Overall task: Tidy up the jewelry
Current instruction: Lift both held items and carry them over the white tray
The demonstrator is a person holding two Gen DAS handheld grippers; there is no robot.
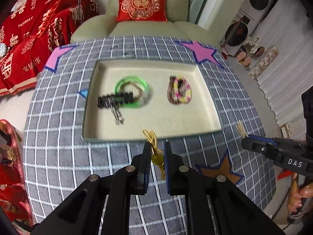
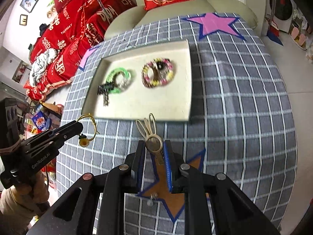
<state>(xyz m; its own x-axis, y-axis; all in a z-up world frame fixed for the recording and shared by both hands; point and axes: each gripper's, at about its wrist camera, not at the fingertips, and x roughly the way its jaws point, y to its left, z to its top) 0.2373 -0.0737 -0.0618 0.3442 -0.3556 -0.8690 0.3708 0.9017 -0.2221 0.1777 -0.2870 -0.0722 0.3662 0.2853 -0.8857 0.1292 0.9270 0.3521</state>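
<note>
Gold cord looped up from between the fingers of the left gripper [image 1: 157, 156], which were nearly closed on a gold cord bracelet [image 1: 151, 139] with a small yellow flower charm; seen from the right wrist, the bracelet [image 2: 89, 129] hung from the fingertips above the desk's near left edge. The right gripper [image 2: 154, 152] had its fingers drawn in on a cream rabbit-eared hair clip [image 2: 150, 131], the ears pointing away toward the tray. Below it, on the desk, an orange star patch [image 2: 172, 192] with a blue border lay on the grey checked cloth [image 2: 234, 117], and a tiny blurred item sat on that star. Farther off, a shallow cream tray [image 1: 207, 98] rested in the middle of the cloth. Inside it, on the left, a green bangle [image 1: 133, 92] lay overlapped with a black clip and some keys [image 1: 116, 113]; on the right, apart from them, lay a pink and yellow beaded bracelet [image 1: 179, 92]. A pink star patch [image 1: 201, 51] marked the far right corner. Beyond the desk stood a pale armchair [image 1: 144, 29] bearing a red embroidered cushion [image 1: 141, 4].
</note>
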